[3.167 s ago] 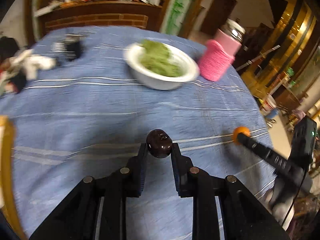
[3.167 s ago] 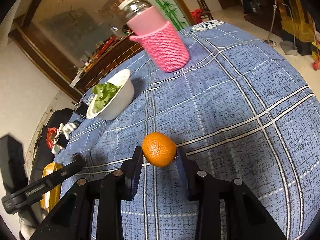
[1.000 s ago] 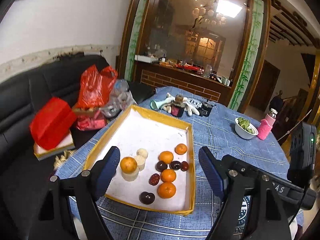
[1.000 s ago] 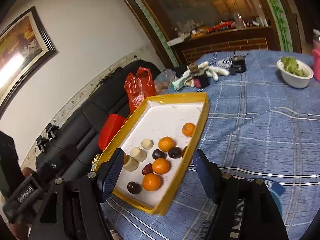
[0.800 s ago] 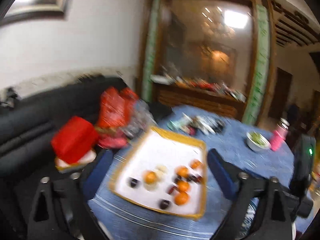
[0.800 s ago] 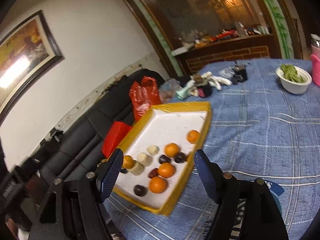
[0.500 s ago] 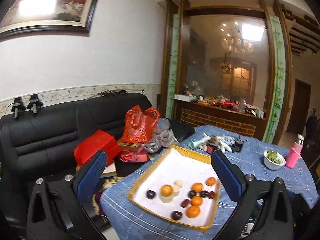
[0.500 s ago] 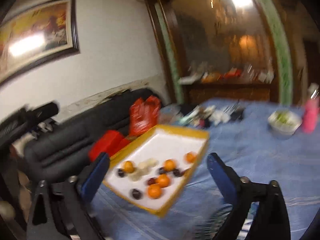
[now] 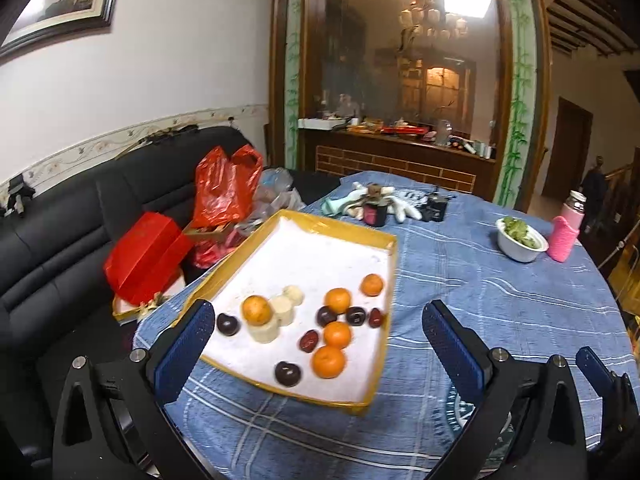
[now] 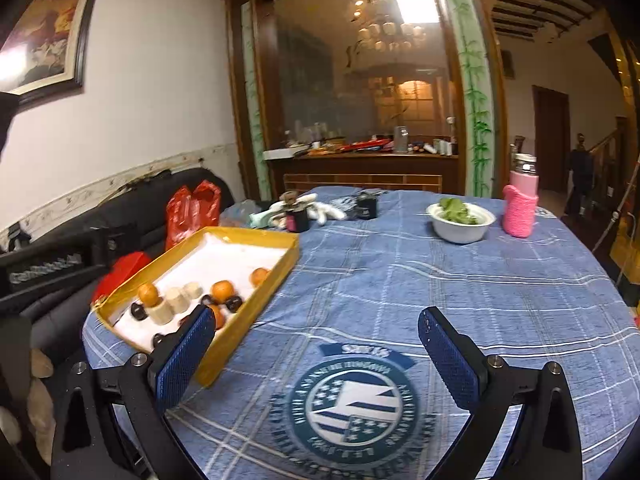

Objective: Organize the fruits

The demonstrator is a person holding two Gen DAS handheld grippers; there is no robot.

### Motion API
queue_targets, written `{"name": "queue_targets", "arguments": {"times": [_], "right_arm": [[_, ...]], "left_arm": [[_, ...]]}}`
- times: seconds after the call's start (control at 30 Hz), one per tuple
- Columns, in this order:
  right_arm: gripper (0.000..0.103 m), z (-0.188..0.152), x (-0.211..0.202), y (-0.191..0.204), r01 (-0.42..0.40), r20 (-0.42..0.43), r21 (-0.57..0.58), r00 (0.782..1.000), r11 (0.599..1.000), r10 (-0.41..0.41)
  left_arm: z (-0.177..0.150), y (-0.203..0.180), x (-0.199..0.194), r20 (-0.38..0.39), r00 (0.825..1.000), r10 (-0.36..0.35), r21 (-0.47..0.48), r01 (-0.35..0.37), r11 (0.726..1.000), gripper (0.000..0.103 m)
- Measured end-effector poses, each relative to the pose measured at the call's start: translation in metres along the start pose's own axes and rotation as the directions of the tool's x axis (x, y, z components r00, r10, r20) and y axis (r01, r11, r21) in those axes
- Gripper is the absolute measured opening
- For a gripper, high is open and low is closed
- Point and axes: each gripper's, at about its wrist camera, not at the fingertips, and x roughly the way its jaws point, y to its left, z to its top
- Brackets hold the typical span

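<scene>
A yellow-rimmed tray (image 9: 340,232) (image 10: 292,252) with a white floor lies on the blue checked tablecloth. In it are several oranges (image 9: 329,361) (image 10: 222,291), several dark plums (image 9: 287,373) and pale banana pieces (image 9: 280,310) (image 10: 165,310). My left gripper (image 9: 316,344) hangs above the tray's near end, jaws wide open, nothing between them. My right gripper (image 10: 312,344) stands open over the cloth to the right of the tray, empty. The right gripper's finger (image 9: 596,368) shows at the lower right of the left wrist view.
A white bowl of greens (image 9: 520,240) (image 10: 460,222) and a pink-sleeved bottle (image 9: 566,232) (image 10: 520,208) stand at the table's far right. Gloves and small dark items (image 9: 376,204) lie behind the tray. A black sofa (image 9: 60,220) with red bags (image 9: 224,188) is left of the table.
Both grippers let go of their fruit into the tray, opened wide and pulled back from it. The right wrist view swung right over the cloth's printed emblem.
</scene>
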Motion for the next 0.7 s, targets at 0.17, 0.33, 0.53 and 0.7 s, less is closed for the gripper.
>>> {"name": "queue_targets", "arguments": {"times": [0.17,0.33,0.53,0.7], "right_arm": [[0.103,-0.008,0.008,0.026,-0.038,-0.034,-0.079,0.999,0.996,0.036],[0.103,-0.015,0.016,0.032,-0.048,-0.076,-0.089,0.996,0.995,0.042],[0.103,-0.018,0.024,0.03,-0.043,-0.11,-0.072,0.993,0.996,0.035],[0.103,-0.021,0.03,0.03,-0.051,-0.136,-0.07,0.99,0.996,0.041]], "left_arm": [[-0.002,0.02,0.009,-0.008,1.0,0.029,-0.033,-0.029,0.999,0.103],[-0.007,0.028,0.02,-0.039,0.999,0.02,-0.044,-0.021,0.999,0.103],[-0.011,0.028,0.027,-0.059,0.998,0.016,-0.041,-0.018,0.999,0.103],[-0.011,0.028,0.028,-0.06,0.998,0.016,-0.04,-0.019,0.999,0.103]]}}
